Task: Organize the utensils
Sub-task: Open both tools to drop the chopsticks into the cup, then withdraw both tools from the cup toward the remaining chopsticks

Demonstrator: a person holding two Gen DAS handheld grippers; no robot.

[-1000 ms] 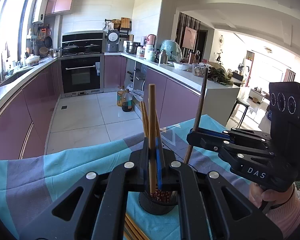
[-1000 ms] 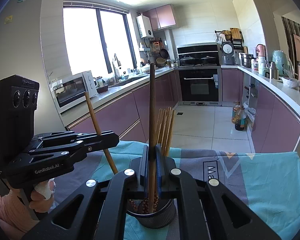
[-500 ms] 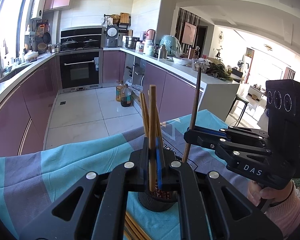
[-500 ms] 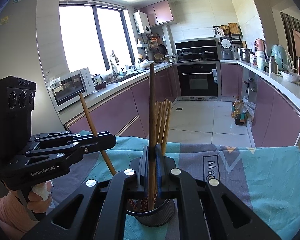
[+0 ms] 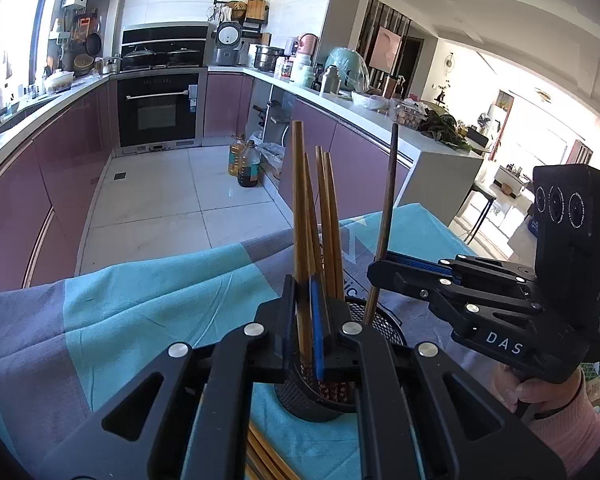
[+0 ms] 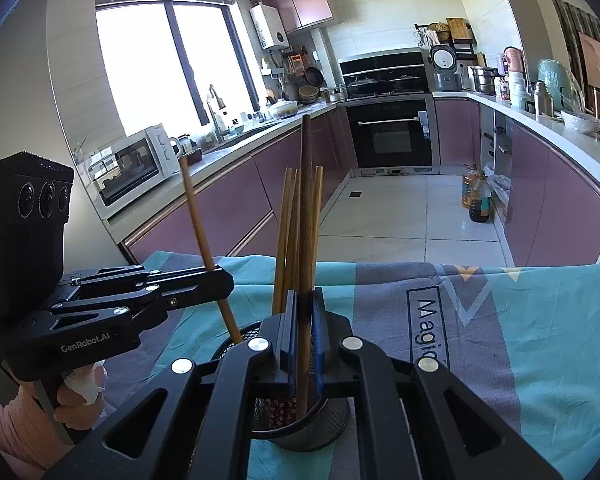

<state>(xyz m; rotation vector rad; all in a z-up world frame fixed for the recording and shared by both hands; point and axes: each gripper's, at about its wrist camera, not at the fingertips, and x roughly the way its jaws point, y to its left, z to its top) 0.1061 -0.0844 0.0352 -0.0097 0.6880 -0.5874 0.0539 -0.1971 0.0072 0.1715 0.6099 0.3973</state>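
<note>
A black mesh holder (image 5: 300, 396) (image 6: 332, 420) stands on the cloth with three light wooden chopsticks (image 5: 328, 216) (image 6: 288, 220) upright in it. My left gripper (image 5: 306, 284) is shut on another light chopstick (image 5: 299, 200), whose lower end reaches into the holder. My right gripper (image 6: 304, 296) grips a dark chopstick (image 6: 306, 200) that also dips into the holder; its jaws are opening, with the stick still between the pads. In the right wrist view the left gripper (image 6: 224, 280) comes in from the left; in the left wrist view the right gripper (image 5: 380, 270) comes in from the right.
A teal and grey cloth (image 5: 140, 304) (image 6: 520, 340) covers the table. More wooden chopsticks (image 5: 264, 460) lie on it near the holder's base. Beyond the table's far edge are the kitchen floor, purple cabinets and two oil bottles (image 5: 246, 164). A hand (image 5: 540, 396) holds the right gripper.
Both grippers have come down toward the holder, and the two held chopsticks now reach deeper into it. The holder has not moved.
</note>
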